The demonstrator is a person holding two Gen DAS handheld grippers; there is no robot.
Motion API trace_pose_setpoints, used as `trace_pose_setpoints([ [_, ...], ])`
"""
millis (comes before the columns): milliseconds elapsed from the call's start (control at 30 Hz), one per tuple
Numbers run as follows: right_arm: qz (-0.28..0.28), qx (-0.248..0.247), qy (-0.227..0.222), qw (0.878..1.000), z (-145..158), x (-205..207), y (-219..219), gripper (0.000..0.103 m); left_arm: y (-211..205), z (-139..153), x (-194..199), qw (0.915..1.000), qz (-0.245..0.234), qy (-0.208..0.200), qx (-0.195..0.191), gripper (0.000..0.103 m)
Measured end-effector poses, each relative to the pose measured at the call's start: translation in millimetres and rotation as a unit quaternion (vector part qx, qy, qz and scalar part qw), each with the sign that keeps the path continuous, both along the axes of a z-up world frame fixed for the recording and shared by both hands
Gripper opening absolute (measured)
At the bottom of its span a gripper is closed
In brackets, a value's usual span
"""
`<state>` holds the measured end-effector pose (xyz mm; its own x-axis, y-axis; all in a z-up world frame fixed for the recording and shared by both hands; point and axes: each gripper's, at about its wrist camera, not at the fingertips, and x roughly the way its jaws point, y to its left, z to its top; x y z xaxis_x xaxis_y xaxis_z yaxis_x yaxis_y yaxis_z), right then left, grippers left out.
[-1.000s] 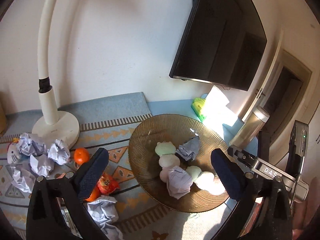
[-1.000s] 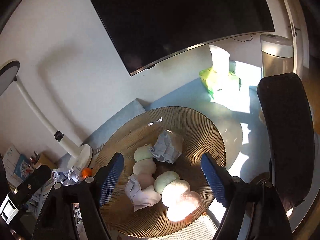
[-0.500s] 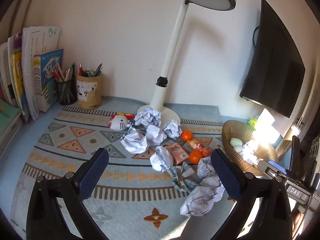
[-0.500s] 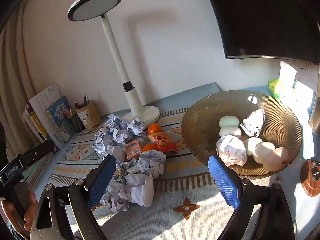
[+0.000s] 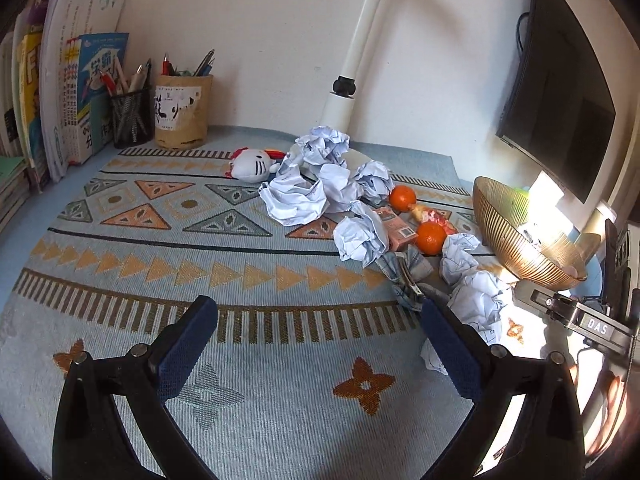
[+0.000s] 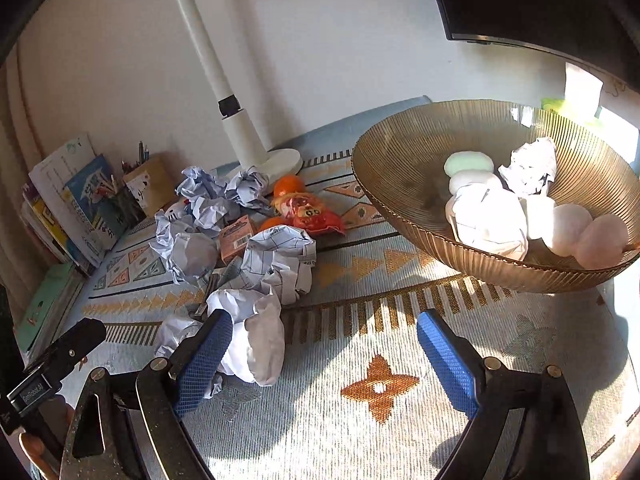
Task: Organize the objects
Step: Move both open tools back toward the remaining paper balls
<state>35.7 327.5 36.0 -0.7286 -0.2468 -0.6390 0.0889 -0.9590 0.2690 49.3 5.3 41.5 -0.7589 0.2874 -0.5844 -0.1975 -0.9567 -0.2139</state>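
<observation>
A patterned mat (image 5: 168, 240) covers the desk, with both grippers poised above its near edge. At about two o'clock in the right wrist view sits a ribbed amber bowl (image 6: 404, 184) holding pastel squishy buns (image 6: 568, 228) and two crumpled paper balls (image 6: 490, 220). A white desk lamp (image 6: 244, 136) stands at eleven o'clock, its base on the mat's far edge. From the lamp base toward the near edge, at about ten o'clock, lies a heap of crumpled paper (image 6: 276, 260), mixed with two tangerines (image 5: 430, 237), a red snack packet (image 6: 308, 212) and a small pink box (image 6: 236, 236). A white plush cat (image 5: 252, 165) lies at twelve o'clock in the left wrist view, just beside the heap. The left gripper (image 5: 318, 350) is spread wide with only bare mat between its pads. The right gripper (image 6: 324, 356) also gapes empty; its left pad (image 6: 202, 364) is just beside the nearest paper ball (image 6: 252, 340).
</observation>
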Motion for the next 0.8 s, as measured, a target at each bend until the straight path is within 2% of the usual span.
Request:
trace_pose_setpoints([
  [267, 0.016, 0.009, 0.011, 1.000, 2, 2, -7, 0.093, 27, 4, 11, 0.9972, -0.044, 0.023, -0.056, 0.102],
  [367, 0.030, 0.006, 0.013, 0.999, 4, 2, -11, 0.089, 44, 4, 12, 0.9935, -0.094, 0.007, -0.064, 0.102],
  [433, 0.043, -0.012, 0.007, 0.999, 4, 0, -9, 0.079, 56, 6, 11, 0.9914, -0.123, -0.005, -0.044, 0.102],
  [533, 0.059, -0.077, -0.020, 0.995, 2, -10, -3, 0.075, 74, 4, 4, 0.9865, -0.158, -0.031, -0.026, 0.102],
  [600, 0.070, -0.116, -0.032, 0.990, 2, -15, -4, 0.075, 83, -2, -5, 0.9842, -0.167, -0.050, -0.029, 0.102],
  [633, 0.077, -0.121, -0.036, 0.989, 2, -17, -7, 0.075, 87, -5, -7, 0.9832, -0.170, -0.057, -0.035, 0.100],
  [700, 0.079, -0.109, -0.043, 0.990, 0, -20, -16, 0.075, 93, -10, -12, 0.9805, -0.179, -0.071, -0.040, 0.087],
  [800, 0.085, -0.104, -0.054, 0.990, -7, -26, -28, 0.070, 97, -13, -16, 0.9785, -0.187, -0.081, -0.034, 0.083],
])
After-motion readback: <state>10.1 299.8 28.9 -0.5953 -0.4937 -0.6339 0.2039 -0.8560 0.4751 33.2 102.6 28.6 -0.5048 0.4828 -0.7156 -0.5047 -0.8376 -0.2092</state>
